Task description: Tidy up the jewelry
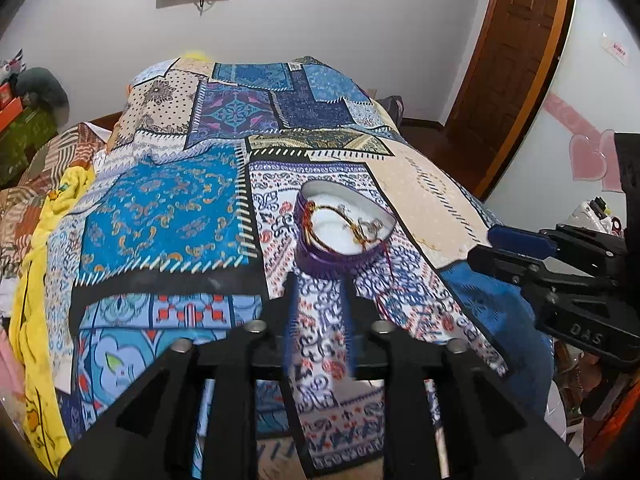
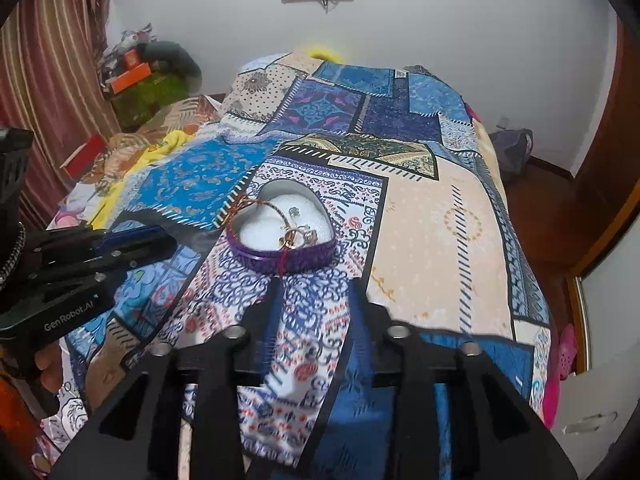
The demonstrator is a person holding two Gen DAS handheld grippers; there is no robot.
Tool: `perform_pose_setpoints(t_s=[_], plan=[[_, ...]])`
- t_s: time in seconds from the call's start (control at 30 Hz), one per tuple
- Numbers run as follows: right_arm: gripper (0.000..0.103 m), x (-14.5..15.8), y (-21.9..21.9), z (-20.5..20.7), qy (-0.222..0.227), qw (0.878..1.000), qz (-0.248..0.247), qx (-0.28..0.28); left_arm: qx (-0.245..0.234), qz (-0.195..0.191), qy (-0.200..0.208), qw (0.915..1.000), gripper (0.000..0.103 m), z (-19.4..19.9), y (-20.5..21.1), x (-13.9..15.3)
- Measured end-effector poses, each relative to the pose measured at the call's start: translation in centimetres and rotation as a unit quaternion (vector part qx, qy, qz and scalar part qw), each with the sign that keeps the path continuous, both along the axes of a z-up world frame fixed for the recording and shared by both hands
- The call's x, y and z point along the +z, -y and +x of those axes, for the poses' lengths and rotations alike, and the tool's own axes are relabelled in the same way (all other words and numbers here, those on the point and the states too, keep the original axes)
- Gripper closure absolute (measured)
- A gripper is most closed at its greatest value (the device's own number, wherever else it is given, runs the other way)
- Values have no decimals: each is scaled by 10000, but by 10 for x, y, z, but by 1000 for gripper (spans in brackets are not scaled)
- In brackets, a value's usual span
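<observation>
Sitting on the bed [image 2: 432, 216], a heart-shaped box [image 2: 280, 236] holds jewelry [image 2: 296, 234], point toward the camera. Both hand-held grippers, left [image 1: 320, 280] and right [image 2: 316, 284], stand narrowly parted, gripping nothing.

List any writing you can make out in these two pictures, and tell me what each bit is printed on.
"GenRobot.AI": white print on the side of the left gripper, right wrist view.
"DAS": raised letters on the body of the right gripper, left wrist view.
Wall sticker by the door: red characters, too small to read.
Orange boxes beside the bed: no print legible.
</observation>
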State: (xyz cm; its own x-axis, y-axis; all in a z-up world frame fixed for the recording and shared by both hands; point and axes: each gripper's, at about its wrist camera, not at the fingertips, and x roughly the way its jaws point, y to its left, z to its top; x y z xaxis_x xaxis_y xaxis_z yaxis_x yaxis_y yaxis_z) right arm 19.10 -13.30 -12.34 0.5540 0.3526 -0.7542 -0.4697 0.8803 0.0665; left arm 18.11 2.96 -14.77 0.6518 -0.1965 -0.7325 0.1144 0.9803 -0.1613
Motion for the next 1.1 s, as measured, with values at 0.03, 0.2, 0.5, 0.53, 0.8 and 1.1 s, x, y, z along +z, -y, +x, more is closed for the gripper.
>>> perform_pose_setpoints(t_s=[0.03, 0.2, 0.5, 0.53, 0.8, 1.1], plan=[[64, 0, 1, -4, 27, 10000, 12, -7, -3, 3, 7, 10000, 73, -4, 1, 0], [64, -2, 4, -19, 37, 10000, -20, -3, -95, 32, -92, 9999, 73, -18, 9, -3], [64, -22, 11, -32, -116, 9998, -155, -3, -309, -127, -597, 9977, 73, -30, 28, -33], [64, -25, 12, -34, -152, 9997, -165, -3, -331, -127, -671, 9971, 73, -30, 30, -38], [64, -42, 16, -34, -346, 9992, -180, 7, -477, -121, -871, 9950, 73, -29, 41, -58], [64, -54, 8, -27, -508, 9984, -196, 156, -448, -295, -874, 9947, 73, -19, 40, -67]])
